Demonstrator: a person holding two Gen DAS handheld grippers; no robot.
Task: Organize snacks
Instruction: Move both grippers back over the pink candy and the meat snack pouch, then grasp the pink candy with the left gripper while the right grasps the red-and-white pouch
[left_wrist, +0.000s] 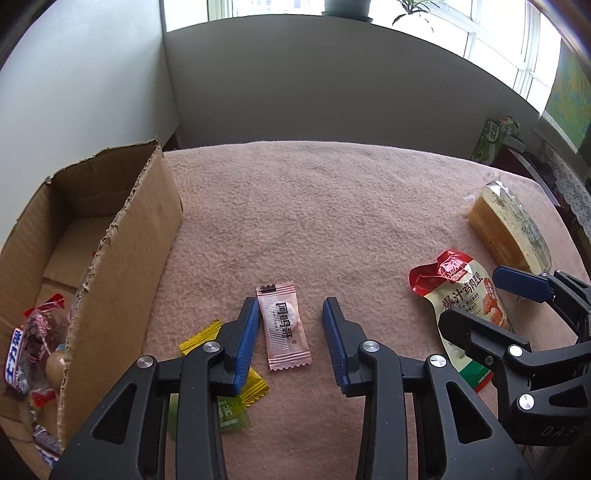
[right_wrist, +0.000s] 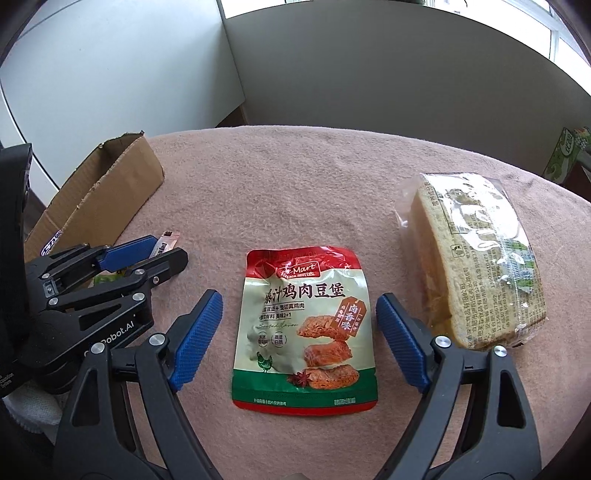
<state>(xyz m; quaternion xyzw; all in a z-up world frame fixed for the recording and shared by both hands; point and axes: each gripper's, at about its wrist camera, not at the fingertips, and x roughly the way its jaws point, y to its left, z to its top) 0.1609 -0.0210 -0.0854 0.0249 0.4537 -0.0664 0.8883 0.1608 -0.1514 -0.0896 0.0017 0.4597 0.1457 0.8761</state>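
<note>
A small pink sachet (left_wrist: 282, 326) lies flat on the pink cloth between the fingers of my left gripper (left_wrist: 291, 301). The left pad is at its edge and the right pad stands clear of it, so the jaws are open. A red, white and green chicken snack pouch (right_wrist: 310, 325) lies between the fingers of my right gripper (right_wrist: 300, 296), which is open wide with a gap on both sides. The same pouch (left_wrist: 458, 295) shows in the left wrist view under the right gripper (left_wrist: 471, 299). The left gripper (right_wrist: 168, 248) shows at the left of the right wrist view.
An open cardboard box (left_wrist: 122, 236) stands at the left with several wrapped snacks (left_wrist: 29, 339) inside. Two yellow packets (left_wrist: 199, 338) and a green packet (left_wrist: 232, 413) lie under my left fingers. A wrapped bread loaf (right_wrist: 480, 258) lies right of the pouch. A green carton (left_wrist: 495, 140) stands beyond the table.
</note>
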